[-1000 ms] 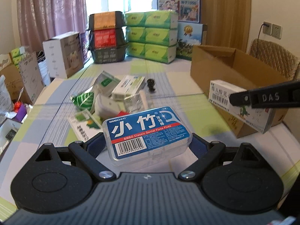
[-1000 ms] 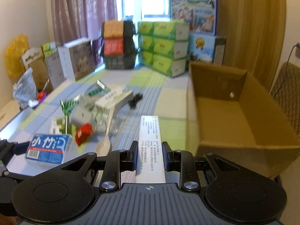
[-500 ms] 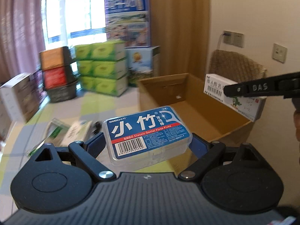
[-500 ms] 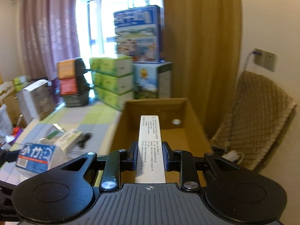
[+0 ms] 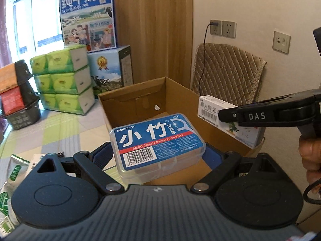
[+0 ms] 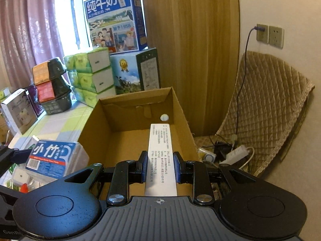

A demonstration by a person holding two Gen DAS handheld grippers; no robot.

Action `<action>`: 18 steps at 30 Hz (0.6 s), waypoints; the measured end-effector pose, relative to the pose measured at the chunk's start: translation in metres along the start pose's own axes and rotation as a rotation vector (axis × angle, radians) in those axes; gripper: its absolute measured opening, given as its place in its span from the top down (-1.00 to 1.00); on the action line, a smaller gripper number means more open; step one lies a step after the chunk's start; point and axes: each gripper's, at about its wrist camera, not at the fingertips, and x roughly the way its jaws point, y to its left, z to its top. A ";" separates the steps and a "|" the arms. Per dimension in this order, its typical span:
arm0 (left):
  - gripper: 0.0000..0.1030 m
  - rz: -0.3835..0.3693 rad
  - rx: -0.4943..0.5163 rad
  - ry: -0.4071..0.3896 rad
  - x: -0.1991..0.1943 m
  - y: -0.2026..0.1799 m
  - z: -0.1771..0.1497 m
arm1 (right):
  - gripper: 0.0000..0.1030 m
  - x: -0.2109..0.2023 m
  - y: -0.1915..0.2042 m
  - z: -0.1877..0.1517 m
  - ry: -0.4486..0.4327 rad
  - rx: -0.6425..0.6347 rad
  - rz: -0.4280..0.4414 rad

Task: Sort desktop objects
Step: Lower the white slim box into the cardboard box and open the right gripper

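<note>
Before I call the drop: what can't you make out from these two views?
- Carton floor, near part: both views, hidden by the floss box, white box and claws.
- White box front: left view, partly behind the right claw.
- White box print: right view, too small.

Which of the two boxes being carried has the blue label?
The clear plastic floss pick box, held in the left hand-held gripper. The other, in the right hand-held gripper, is a white carton.
</note>
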 end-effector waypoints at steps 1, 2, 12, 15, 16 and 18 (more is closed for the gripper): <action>-0.79 -0.005 -0.002 0.001 0.003 0.000 -0.001 | 0.55 0.002 -0.001 0.000 0.002 0.003 0.000; -0.79 -0.011 -0.007 0.003 0.006 0.000 -0.001 | 0.55 0.005 -0.001 -0.001 0.005 0.004 0.002; -0.89 -0.018 0.052 -0.010 0.015 -0.003 0.000 | 0.55 0.015 -0.004 -0.010 0.032 0.013 0.002; -0.89 -0.012 0.040 -0.008 0.011 0.002 -0.001 | 0.55 0.015 -0.003 -0.010 0.033 0.015 0.004; -0.89 -0.007 0.042 -0.012 0.009 0.003 -0.002 | 0.55 0.015 -0.004 -0.010 0.034 0.016 0.009; -0.89 0.005 0.033 -0.019 0.004 0.007 -0.002 | 0.55 0.014 -0.001 -0.010 0.032 0.012 0.014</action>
